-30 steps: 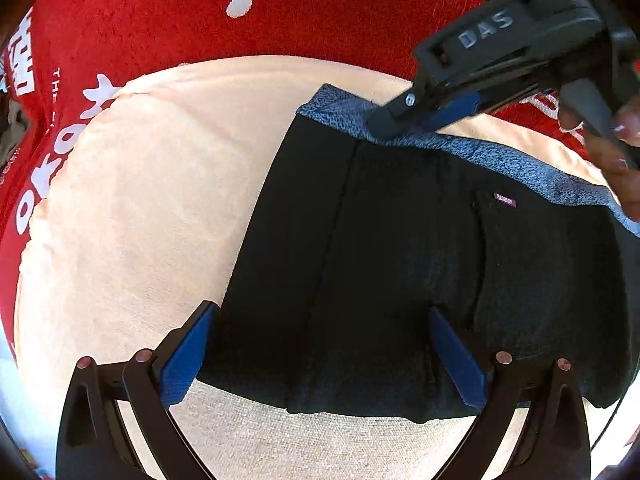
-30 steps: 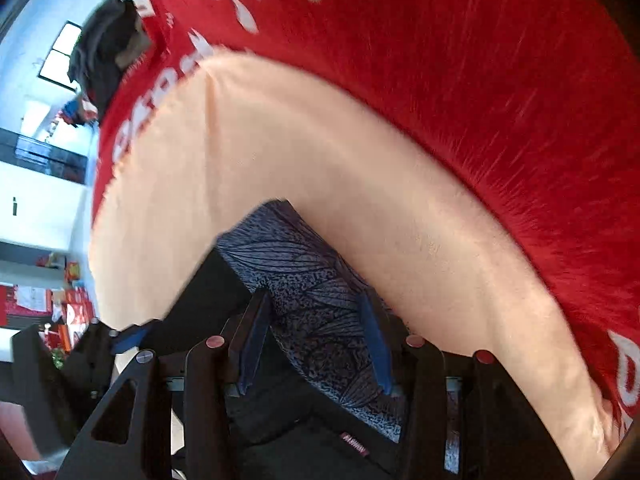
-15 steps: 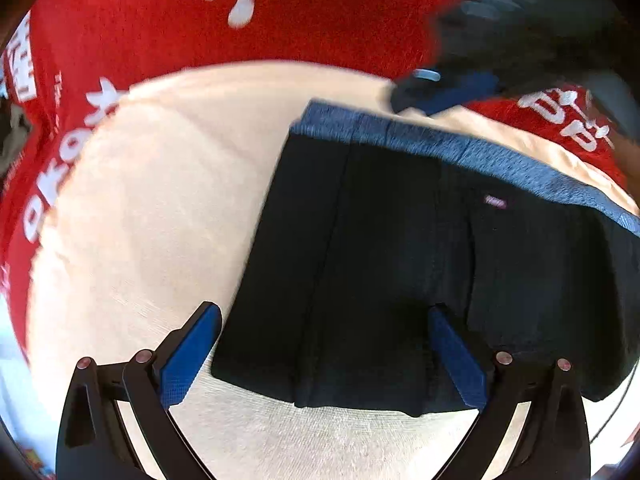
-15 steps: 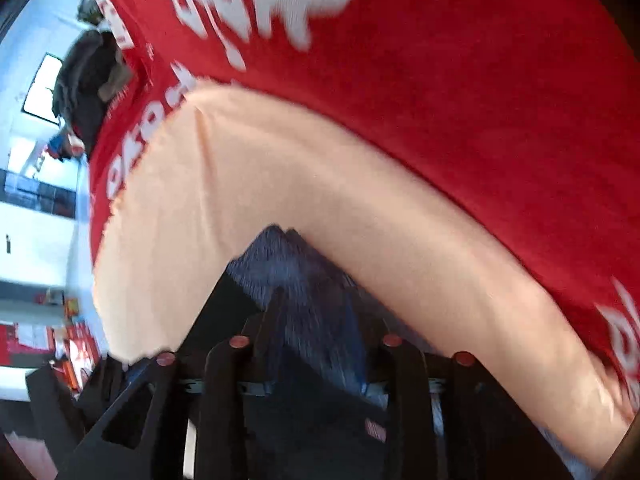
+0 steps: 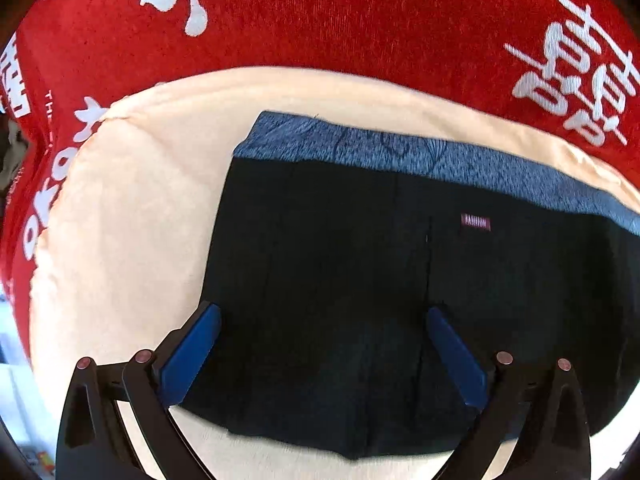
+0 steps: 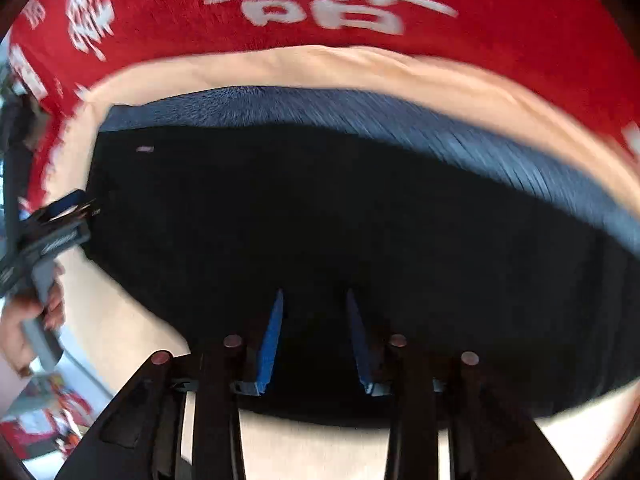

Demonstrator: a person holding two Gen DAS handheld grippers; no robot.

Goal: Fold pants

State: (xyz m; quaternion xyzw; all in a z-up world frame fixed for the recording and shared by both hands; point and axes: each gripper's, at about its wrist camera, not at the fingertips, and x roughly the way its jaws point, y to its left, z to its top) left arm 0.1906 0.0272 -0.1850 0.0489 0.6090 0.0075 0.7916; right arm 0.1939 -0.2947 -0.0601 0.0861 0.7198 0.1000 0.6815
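Black pants (image 5: 360, 280) with a blue-grey patterned waistband (image 5: 400, 152) lie folded flat on a cream cloth (image 5: 132, 208). A small pink label (image 5: 475, 222) sits below the waistband. My left gripper (image 5: 322, 316) is open and empty, its blue pads hovering over the near part of the pants. In the right wrist view the pants (image 6: 320, 220) fill the middle, blurred. My right gripper (image 6: 314, 300) is open with a narrow gap, empty, above the pants' near edge. The left gripper also shows in that view (image 6: 60, 232) at the far left, held by a hand.
A red cloth with white lettering (image 5: 360, 20) lies under the cream cloth and shows beyond it (image 6: 480, 20). Cream cloth extends left of the pants and along the near edge (image 6: 320, 448). Room clutter shows at the left edge (image 6: 40, 408).
My right gripper let go of the waistband corner and pulled back to the near side of the pants, swinging its view around. The left gripper stayed open over the pants.
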